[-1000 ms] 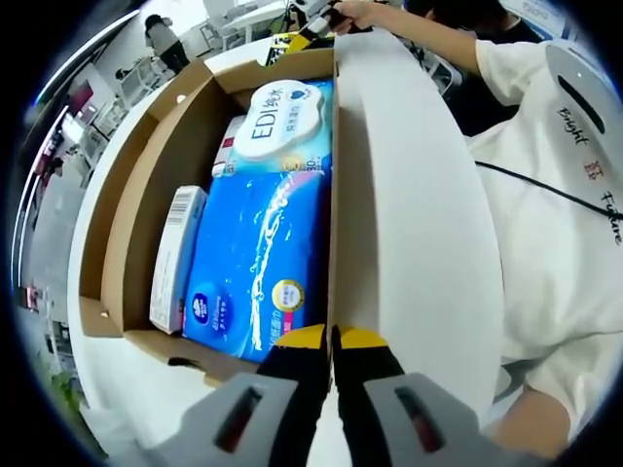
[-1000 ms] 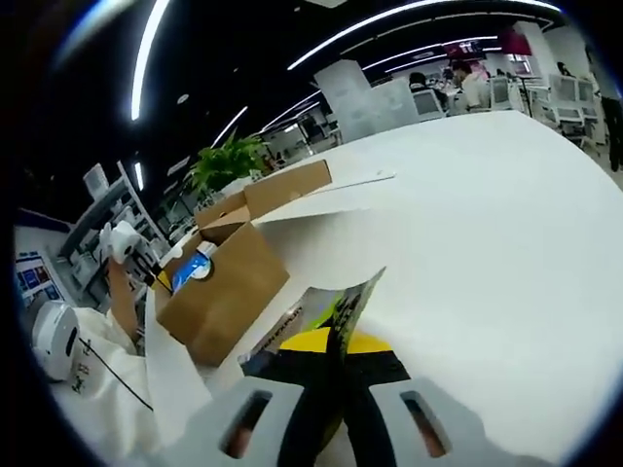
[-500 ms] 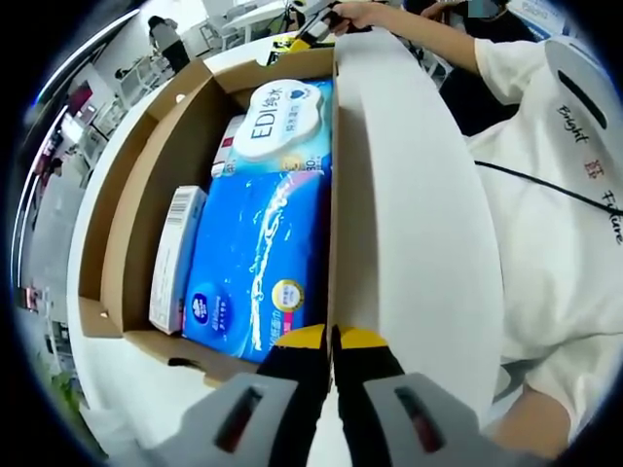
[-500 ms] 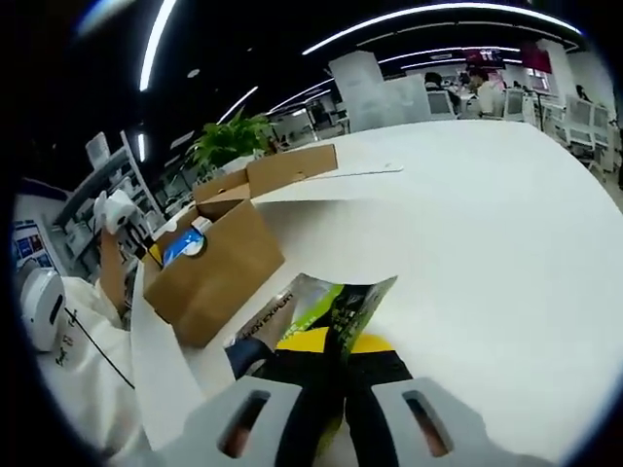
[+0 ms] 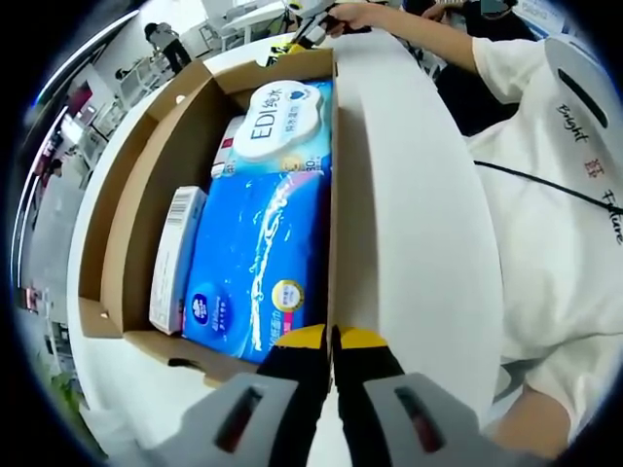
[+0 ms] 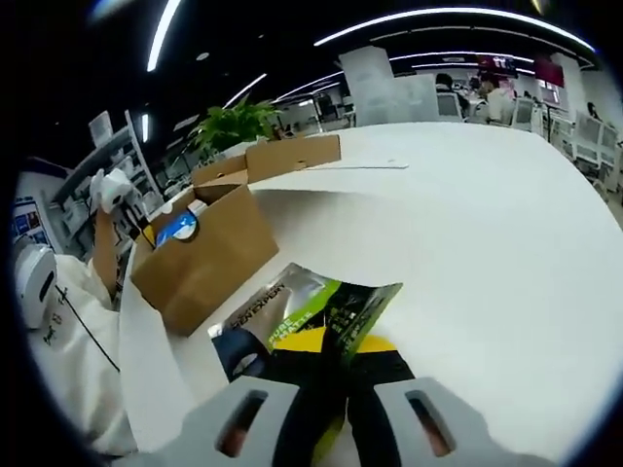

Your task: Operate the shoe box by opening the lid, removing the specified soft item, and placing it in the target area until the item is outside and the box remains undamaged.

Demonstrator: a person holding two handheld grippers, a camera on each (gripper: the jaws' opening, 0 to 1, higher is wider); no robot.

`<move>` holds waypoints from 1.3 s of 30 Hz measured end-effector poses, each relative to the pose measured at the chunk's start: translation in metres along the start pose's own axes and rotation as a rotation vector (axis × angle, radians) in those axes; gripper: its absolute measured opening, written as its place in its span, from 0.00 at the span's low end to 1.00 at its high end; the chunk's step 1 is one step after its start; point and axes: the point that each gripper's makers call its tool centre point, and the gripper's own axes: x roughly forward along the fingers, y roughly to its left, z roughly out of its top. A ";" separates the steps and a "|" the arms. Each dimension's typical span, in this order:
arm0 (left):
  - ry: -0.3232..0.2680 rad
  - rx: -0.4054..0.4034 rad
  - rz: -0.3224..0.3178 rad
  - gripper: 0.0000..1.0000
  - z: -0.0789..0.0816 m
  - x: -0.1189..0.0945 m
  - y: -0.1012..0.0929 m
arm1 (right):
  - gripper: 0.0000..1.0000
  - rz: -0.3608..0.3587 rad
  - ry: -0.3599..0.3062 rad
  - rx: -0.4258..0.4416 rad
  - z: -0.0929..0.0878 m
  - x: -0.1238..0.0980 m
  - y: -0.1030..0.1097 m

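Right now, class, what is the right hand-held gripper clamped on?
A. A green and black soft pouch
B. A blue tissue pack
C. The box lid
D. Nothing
A: in the right gripper view, the right hand-held gripper pinches the green and black pouch over the white table, outside the cardboard box.

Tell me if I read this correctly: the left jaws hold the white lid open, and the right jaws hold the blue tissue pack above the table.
One detail is wrong. In the right gripper view, the right gripper holds a green and silver pouch, not the blue tissue pack, which lies in the box in the left gripper view. The left gripper does hold the white lid.
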 end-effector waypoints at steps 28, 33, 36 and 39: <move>-0.005 0.006 0.008 0.01 0.000 0.000 0.000 | 0.15 -0.112 0.050 -0.277 -0.005 0.003 -0.008; -0.008 0.009 0.009 0.01 0.000 0.000 0.000 | 0.17 -0.130 0.056 -0.321 -0.004 0.003 -0.008; -0.009 0.011 0.013 0.01 0.000 0.000 0.000 | 0.19 -0.140 0.056 -0.348 -0.003 0.004 -0.010; -0.007 0.006 0.016 0.02 0.000 0.000 0.000 | 0.23 -0.152 0.053 -0.348 -0.002 0.004 -0.014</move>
